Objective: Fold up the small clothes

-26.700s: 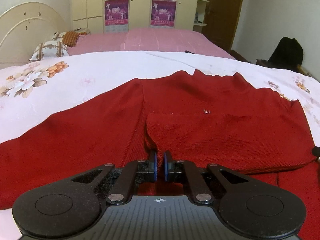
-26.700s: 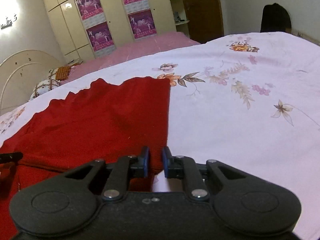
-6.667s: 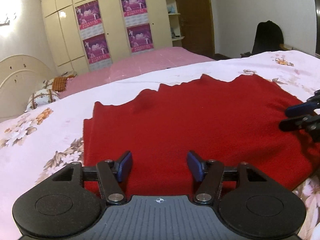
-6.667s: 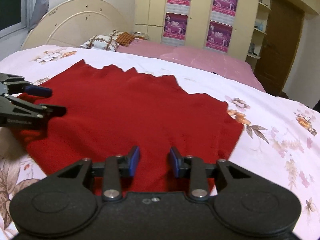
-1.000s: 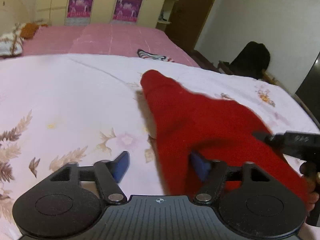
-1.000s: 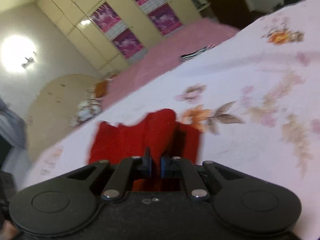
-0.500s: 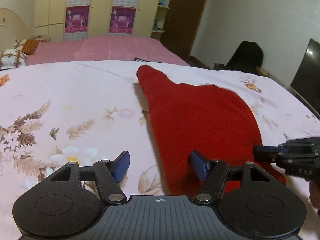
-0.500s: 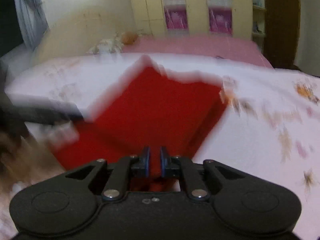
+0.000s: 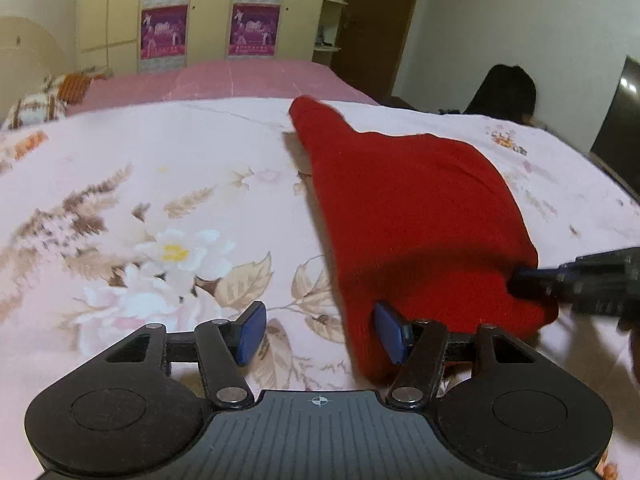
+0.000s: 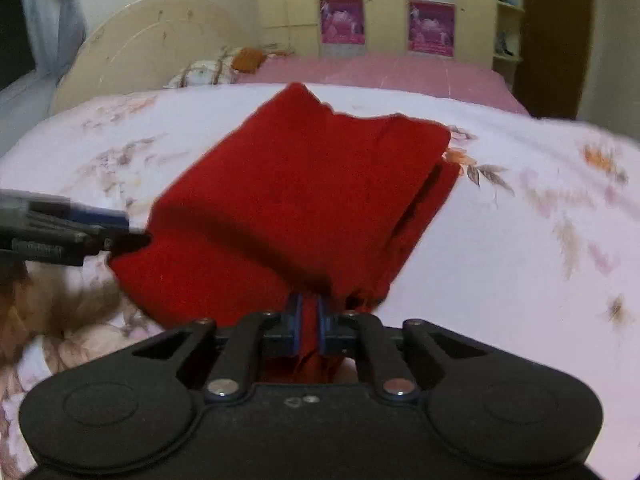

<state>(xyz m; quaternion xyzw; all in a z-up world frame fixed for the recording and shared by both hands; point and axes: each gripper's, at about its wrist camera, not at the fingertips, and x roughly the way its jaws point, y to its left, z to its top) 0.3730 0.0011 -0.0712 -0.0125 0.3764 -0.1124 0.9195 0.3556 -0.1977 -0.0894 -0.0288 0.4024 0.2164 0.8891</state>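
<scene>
A red knitted garment (image 9: pixel 412 216) lies folded on the floral bedsheet (image 9: pixel 160 200), its near edge lifted. My left gripper (image 9: pixel 320 334) is at the garment's near left corner with its jaws closing. The cloth edge hangs against the right blue pad (image 9: pixel 388 338), while the left pad (image 9: pixel 250 330) is bare over the sheet. My right gripper (image 10: pixel 308 320) is shut on the garment's (image 10: pixel 304 184) near edge, with red cloth bunched between its pads. In the left wrist view, the right gripper (image 9: pixel 580 280) reaches in from the right at the cloth's corner. The right wrist view shows the left gripper (image 10: pixel 80 232) at the left.
A pink bed cover (image 9: pixel 224 80) and pillows (image 9: pixel 36 108) lie beyond the sheet. Behind them are a cream headboard (image 10: pixel 148 48) and wardrobes with posters (image 9: pixel 252 32). A dark bag (image 9: pixel 504 96) sits at the far right by the wall.
The garment has come down from mid-air and now lies flatter on the sheet. My left jaws have narrowed a little. My right gripper has rolled level, and still pinches the cloth.
</scene>
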